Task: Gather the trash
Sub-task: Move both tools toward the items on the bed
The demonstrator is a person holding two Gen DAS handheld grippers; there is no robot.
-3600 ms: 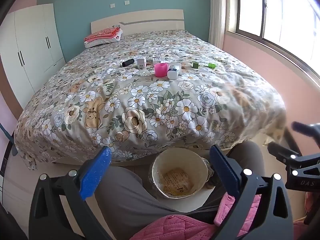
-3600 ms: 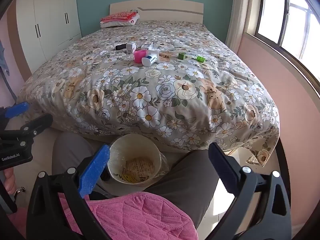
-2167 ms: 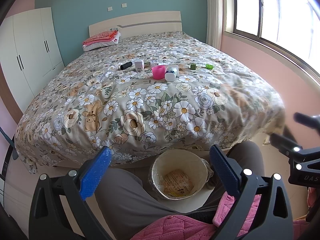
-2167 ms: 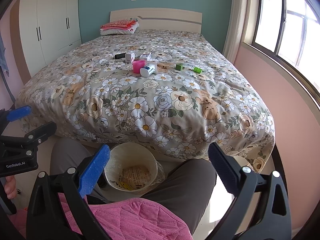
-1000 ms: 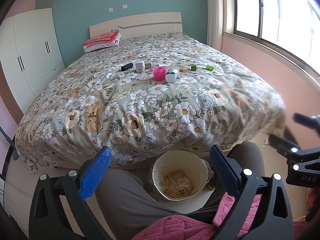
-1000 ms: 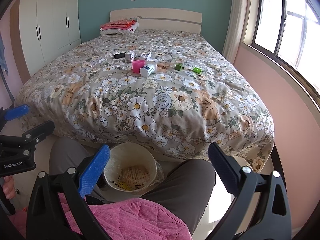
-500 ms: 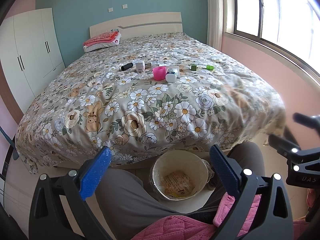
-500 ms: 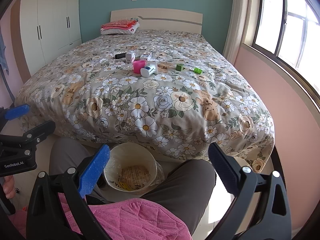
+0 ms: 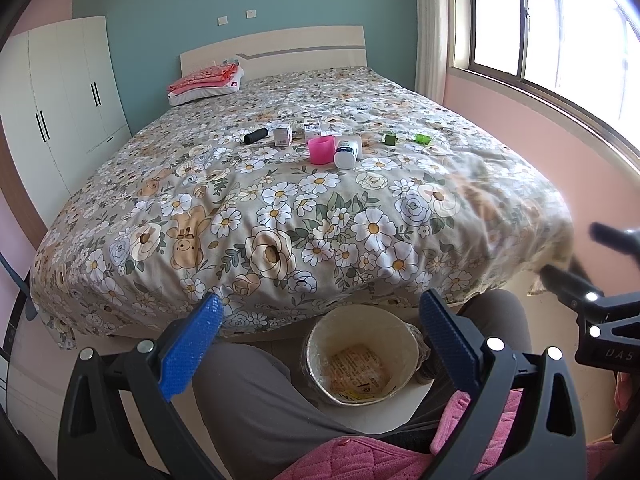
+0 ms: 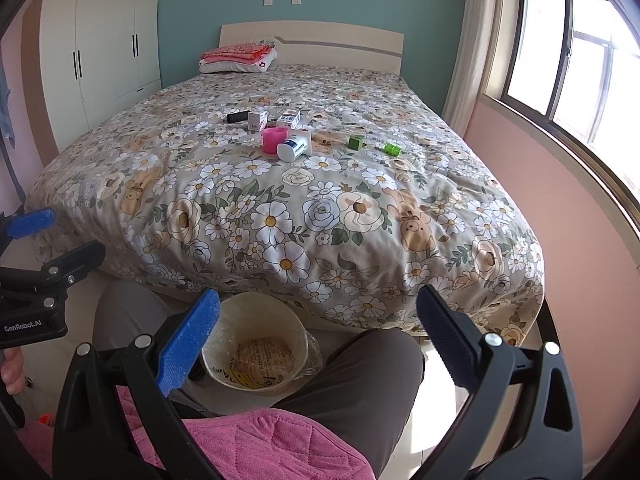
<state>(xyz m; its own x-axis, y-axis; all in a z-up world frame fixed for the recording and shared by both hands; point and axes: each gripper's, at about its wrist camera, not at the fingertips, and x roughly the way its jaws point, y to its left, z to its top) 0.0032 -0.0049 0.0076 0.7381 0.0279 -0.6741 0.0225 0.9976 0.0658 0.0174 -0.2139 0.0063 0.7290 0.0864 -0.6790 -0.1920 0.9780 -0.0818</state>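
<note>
A cream trash bin (image 9: 362, 354) with a yellowish wrapper inside stands on the floor between the person's knees; it also shows in the right wrist view (image 10: 256, 350). On the floral bed lie a pink cup (image 9: 321, 150), a white bottle on its side (image 9: 347, 152), small white boxes (image 9: 282, 135), a black cylinder (image 9: 255, 135) and two green items (image 9: 421, 138). My left gripper (image 9: 320, 332) is open and empty above the bin. My right gripper (image 10: 318, 328) is open and empty beside it.
The bed (image 9: 280, 208) fills the middle of the room. A white wardrobe (image 9: 60, 92) stands at the left, a window (image 9: 560, 24) and pink wall at the right. Folded red cloth on a pillow (image 9: 208, 80) lies by the headboard. A pink quilted garment (image 10: 260, 440) is below.
Both grippers have stayed nearly still, with only slight drift of the view. Nothing was picked up or let go.
</note>
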